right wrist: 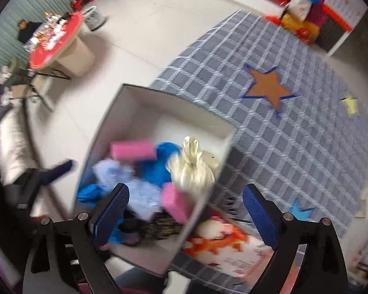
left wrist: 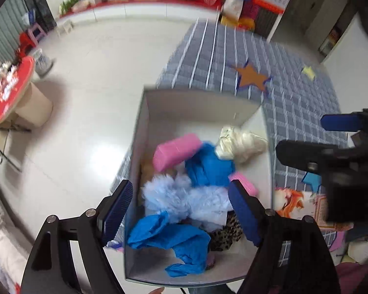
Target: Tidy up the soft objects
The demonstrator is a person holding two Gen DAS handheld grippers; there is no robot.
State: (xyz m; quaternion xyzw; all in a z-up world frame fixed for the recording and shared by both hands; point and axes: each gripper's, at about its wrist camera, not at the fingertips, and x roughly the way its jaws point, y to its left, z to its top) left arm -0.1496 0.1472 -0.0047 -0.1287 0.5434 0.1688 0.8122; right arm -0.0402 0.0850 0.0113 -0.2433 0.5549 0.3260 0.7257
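Note:
A white open box (left wrist: 144,122) stands on the floor at the edge of a quilt. It holds a pink foam block (left wrist: 176,152), blue cloth (left wrist: 208,169), a cream satin bundle (left wrist: 238,144), a pale blue fluffy piece (left wrist: 184,196) and leopard-print fabric (left wrist: 228,232). My left gripper (left wrist: 180,186) hangs open over the fluffy piece, its pads clear of it. My right gripper (right wrist: 185,188) is open above the box's right wall (right wrist: 208,196) and a second pink block (right wrist: 176,205), holding nothing. It also shows in the left wrist view as the right gripper (left wrist: 300,134), beside the box.
A grey checked quilt (right wrist: 294,147) with an orange star (right wrist: 267,88) spreads to the right of the box. A floral printed cloth (right wrist: 233,245) lies against the box's near right side. Far left, a person sits behind a red round table (right wrist: 54,41). White tiled floor (left wrist: 85,98) lies left of the box.

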